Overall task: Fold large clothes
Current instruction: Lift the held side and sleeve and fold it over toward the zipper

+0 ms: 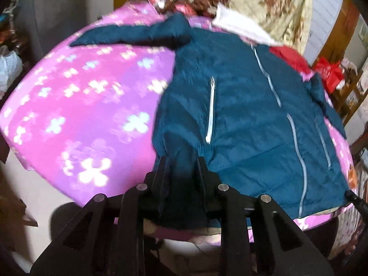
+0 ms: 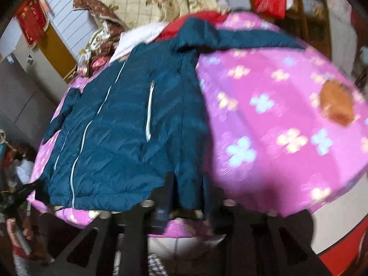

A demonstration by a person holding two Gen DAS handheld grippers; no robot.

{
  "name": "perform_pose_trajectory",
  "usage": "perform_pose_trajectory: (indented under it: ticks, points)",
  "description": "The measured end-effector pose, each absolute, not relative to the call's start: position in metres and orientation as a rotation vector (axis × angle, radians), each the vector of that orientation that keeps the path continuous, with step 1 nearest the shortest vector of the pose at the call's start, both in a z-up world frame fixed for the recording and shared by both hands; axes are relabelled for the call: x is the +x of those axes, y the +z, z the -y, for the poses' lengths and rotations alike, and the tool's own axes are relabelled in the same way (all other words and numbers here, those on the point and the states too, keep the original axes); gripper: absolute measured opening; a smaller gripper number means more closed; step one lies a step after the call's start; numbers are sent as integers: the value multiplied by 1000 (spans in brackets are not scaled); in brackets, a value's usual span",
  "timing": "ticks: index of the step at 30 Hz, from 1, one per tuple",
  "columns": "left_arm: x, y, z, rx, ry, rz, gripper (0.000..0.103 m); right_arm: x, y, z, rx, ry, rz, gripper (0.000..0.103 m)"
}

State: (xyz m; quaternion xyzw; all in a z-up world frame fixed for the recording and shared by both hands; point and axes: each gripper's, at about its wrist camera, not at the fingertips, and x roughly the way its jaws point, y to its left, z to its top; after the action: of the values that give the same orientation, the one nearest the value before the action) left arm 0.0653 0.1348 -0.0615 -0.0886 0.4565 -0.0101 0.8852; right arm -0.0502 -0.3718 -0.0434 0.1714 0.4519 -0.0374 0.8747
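A teal quilted jacket [image 1: 241,115] with pale zippers lies front up on a pink flowered bedspread [image 1: 80,103]; one sleeve stretches out to the far left. My left gripper [image 1: 182,163] is shut on the jacket's left hem corner. In the right wrist view the jacket [image 2: 119,126] lies to the left, with a sleeve reaching right at the top. My right gripper [image 2: 187,179] is shut on the jacket's right hem corner at the bed's near edge.
A floral quilt [image 1: 271,7], white cloth [image 1: 239,25] and a red garment [image 1: 289,57] are piled at the bed's far side. A red bag [image 2: 271,0] hangs by wooden shelves. A brown patch [image 2: 335,105] marks the bedspread [image 2: 276,115].
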Motion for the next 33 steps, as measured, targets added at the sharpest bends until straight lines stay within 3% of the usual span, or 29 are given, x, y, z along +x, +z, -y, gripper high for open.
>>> perform_pose_trajectory:
  ticks: [2, 3, 6, 10, 17, 23, 33]
  points:
    - [59, -49, -143, -176, 2, -908, 36, -58, -26, 373, 322, -118, -877, 64]
    - [55, -40, -149, -166, 28, -876, 43, -62, -19, 374, 315, -129, -852, 67]
    - [51, -22, -166, -177, 82, -814, 61, -64, 9, 368, 292, -121, -775, 67]
    - [59, -4, -194, -223, 110, -772, 71, -43, 41, 340, 244, -19, -723, 67]
    - [136, 4, -257, -454, 99, -782, 71, 26, 49, 250, 188, 225, -721, 67]
    - [222, -23, -318, -697, 95, -807, 71, 79, 8, 196, 118, 263, -770, 67]
    - [328, -91, -372, -1001, 57, -823, 71, 133, -60, 201, 138, 190, -859, 67]
